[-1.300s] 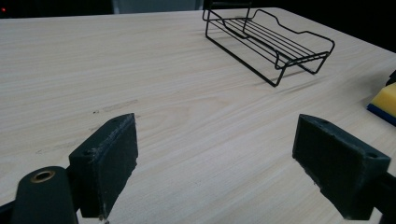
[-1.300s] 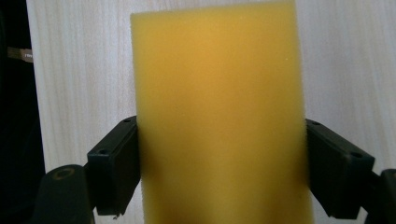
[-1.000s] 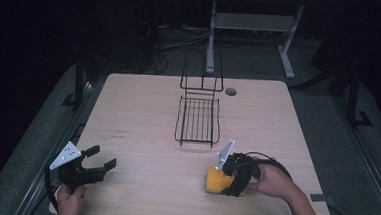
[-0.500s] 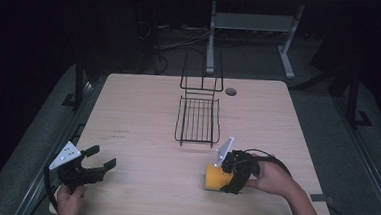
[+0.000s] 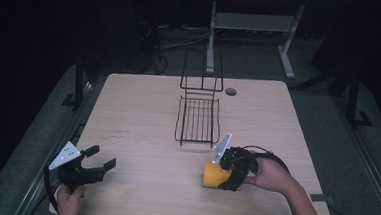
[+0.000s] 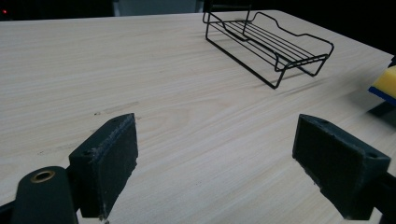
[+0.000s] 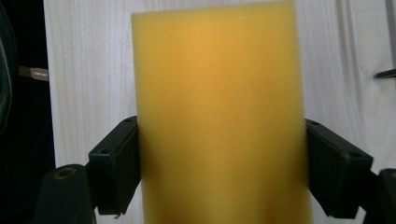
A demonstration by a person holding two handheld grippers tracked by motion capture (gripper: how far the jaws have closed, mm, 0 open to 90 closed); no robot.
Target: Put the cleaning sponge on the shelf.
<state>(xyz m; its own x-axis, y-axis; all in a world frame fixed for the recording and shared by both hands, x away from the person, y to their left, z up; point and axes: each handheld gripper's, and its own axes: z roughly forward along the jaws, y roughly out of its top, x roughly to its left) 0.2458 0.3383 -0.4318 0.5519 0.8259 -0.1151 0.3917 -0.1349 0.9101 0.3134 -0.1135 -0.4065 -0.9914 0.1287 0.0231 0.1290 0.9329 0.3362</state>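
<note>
Your right gripper (image 5: 223,175) is squeezing the soft yellow foam sponge (image 5: 214,174) between its two black jaws, down on the pale wooden table (image 5: 143,114), just in front of the black wire rack (image 5: 197,119). Your left gripper (image 5: 97,163) is sitting far left of that rack, jaws wide apart, holding nothing.

Open room is left across the pale wooden table (image 5: 138,109) at its left half. The middle is blocked by a black wire rack (image 5: 198,119), with a yellow sponge block (image 5: 214,175) just before it.
</note>
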